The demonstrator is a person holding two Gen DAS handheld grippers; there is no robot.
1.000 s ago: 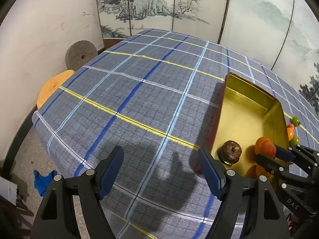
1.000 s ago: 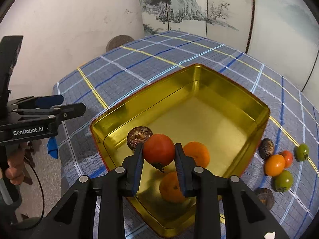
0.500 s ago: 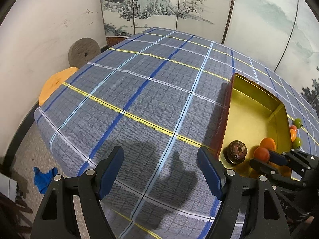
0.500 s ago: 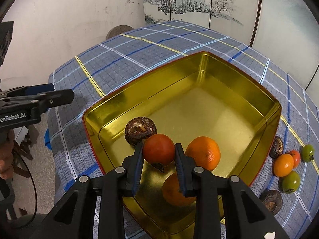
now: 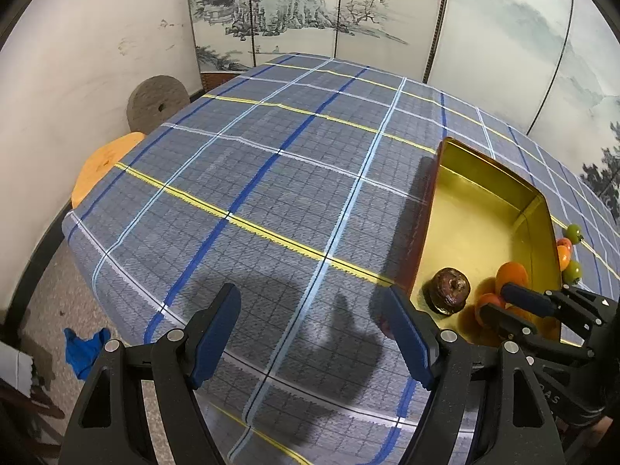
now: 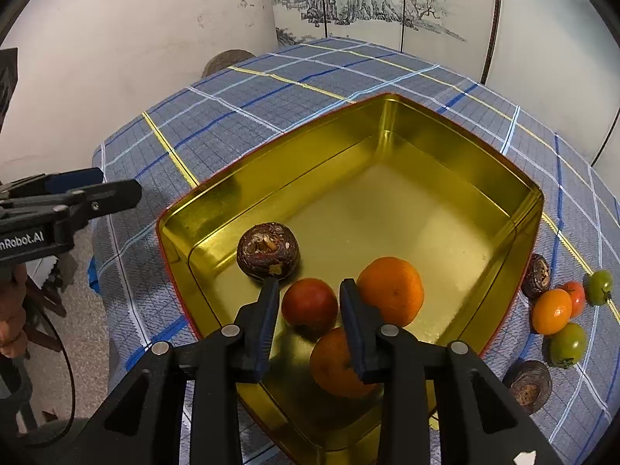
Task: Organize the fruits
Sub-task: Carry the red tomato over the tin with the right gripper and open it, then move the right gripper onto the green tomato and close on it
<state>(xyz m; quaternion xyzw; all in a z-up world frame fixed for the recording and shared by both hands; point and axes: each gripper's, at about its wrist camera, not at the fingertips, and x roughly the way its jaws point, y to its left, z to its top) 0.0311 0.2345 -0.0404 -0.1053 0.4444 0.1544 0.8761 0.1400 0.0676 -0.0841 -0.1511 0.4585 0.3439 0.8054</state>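
your right tongs point(image 6: 309, 304) are opening around a tomato point(image 6: 309, 305) in the tin point(image 6: 445, 143); left tongs point(image 5: 316, 329) open, empty; six fruits point(image 6: 552, 310) wait beside its right edge.

The right gripper point(image 6: 309, 302) sits lower in the gold tin point(image 6: 457, 162) than a second ago, its tips now near the tin's floor, and its jaws are opening: gaps show on both sides of the red fruit point(image 6: 309, 305) that was clamped tight between the pads. The fruit now rests on the floor at lower centre of the frame, between the dark brown fruit point(image 6: 268, 251) and the orange point(image 6: 390, 290)
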